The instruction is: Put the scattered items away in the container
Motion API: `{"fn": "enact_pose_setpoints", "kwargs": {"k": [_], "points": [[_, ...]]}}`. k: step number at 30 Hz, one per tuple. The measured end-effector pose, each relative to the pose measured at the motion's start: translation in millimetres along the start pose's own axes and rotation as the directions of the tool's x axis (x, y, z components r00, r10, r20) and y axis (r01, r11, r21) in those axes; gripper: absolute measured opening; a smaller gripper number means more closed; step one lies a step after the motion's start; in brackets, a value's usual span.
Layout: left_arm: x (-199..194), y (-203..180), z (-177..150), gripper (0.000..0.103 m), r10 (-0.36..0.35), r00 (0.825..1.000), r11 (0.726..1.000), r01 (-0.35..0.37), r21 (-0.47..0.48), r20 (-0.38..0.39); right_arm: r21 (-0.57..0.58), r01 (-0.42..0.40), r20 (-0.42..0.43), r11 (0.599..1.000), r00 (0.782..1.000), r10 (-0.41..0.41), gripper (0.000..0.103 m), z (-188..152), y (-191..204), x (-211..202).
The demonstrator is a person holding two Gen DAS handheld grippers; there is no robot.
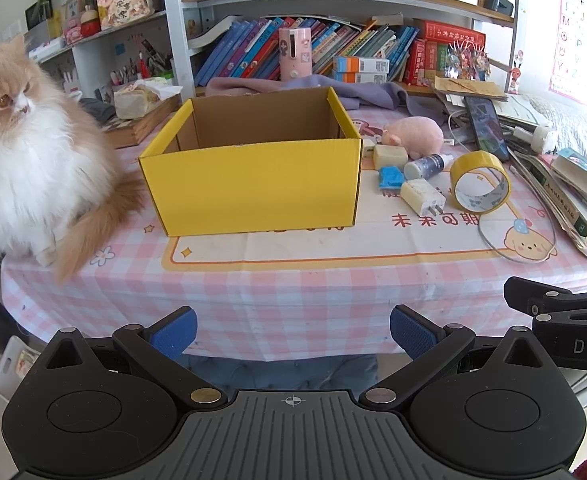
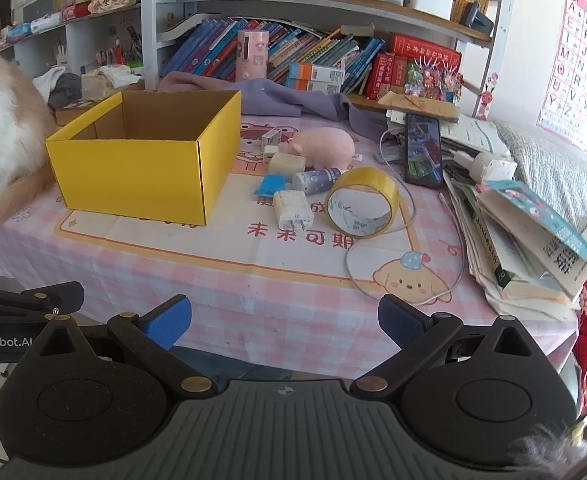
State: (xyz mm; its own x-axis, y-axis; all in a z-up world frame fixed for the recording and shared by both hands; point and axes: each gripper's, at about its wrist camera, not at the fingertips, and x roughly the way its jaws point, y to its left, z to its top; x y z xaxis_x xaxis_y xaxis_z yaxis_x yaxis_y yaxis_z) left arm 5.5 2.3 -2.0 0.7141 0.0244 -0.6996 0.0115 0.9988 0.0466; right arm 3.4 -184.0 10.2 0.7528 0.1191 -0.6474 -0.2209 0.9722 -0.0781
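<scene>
"DAS" lettering on right gripper [image 1: 553, 304] beside yellow box [image 1: 253, 188]

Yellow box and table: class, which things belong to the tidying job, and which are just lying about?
Job:
yellow box
tape roll
white charger
small bottle
pink plush pig

Lying about:
cat
phone
book pile

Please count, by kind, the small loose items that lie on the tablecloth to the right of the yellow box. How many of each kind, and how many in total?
Counted beside the yellow box:
Tape roll: 1
Pink plush toy: 1
Small spray bottle: 1
Blue packet: 1
Charger plugs and white blocks: 4, the nearest being a two-pin plug; the farthest two are small and hard to identify.
Total: 8
</scene>
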Motion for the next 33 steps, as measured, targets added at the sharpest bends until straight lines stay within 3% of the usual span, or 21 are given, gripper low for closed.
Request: {"fn": "enact_pose_setpoints", "kwargs": {"k": [33], "points": [[-1.0,4.5,0.1,0.103,0.003,1.0,1.0,-0.003,-0.006,-0.002,-0.005,-0.009,-0.01,1.0,1.0,0.009,0.101,-3.1,6.0,0.6]]}}
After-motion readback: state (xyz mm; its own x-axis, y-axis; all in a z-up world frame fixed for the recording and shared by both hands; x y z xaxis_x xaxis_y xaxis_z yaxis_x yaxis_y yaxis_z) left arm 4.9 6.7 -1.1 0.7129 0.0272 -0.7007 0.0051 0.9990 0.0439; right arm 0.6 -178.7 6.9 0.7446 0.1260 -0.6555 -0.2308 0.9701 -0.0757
